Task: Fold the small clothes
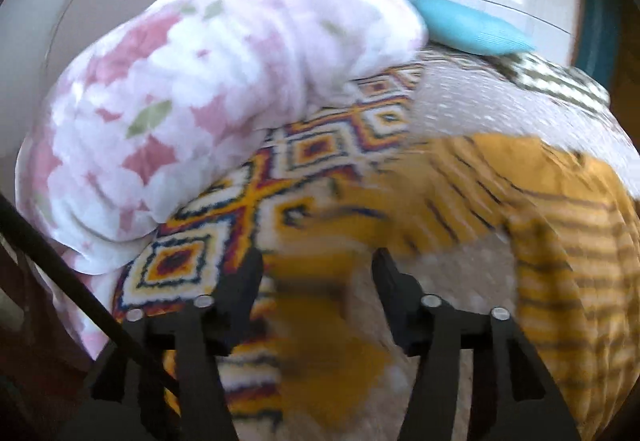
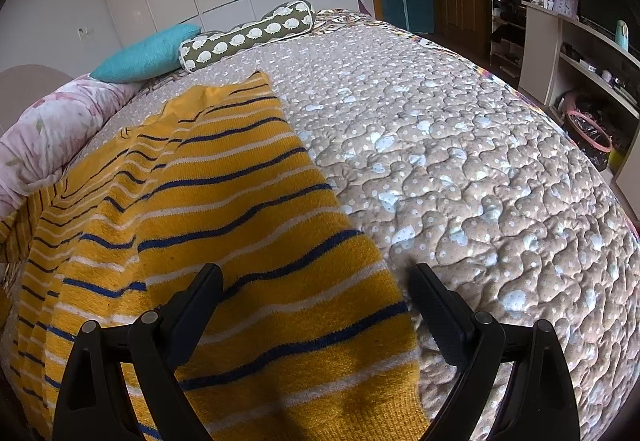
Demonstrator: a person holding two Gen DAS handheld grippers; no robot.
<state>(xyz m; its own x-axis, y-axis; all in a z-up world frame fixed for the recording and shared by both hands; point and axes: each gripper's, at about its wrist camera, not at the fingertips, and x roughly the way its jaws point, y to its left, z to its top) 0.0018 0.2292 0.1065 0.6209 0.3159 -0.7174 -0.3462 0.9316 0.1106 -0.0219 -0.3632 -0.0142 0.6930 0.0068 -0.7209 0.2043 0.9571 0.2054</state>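
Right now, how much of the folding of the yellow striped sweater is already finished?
Very little looks done: the yellow striped sweater lies spread and wrinkled on the quilted bedspread, with no neat fold visible. In hand: the right gripper is open, straddling the sweater's right edge; the left gripper is open above the sweater's other side, though that view is blurred. All the folding remains.

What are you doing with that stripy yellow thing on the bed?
A person holding two grippers is about to fold a yellow striped sweater that lies spread on the quilted bedspread. The right gripper is open, with the sweater's edge between its fingers, not clamped. The left gripper is open too, over a patterned blanket; that view is blurry. Nothing looks folded yet.
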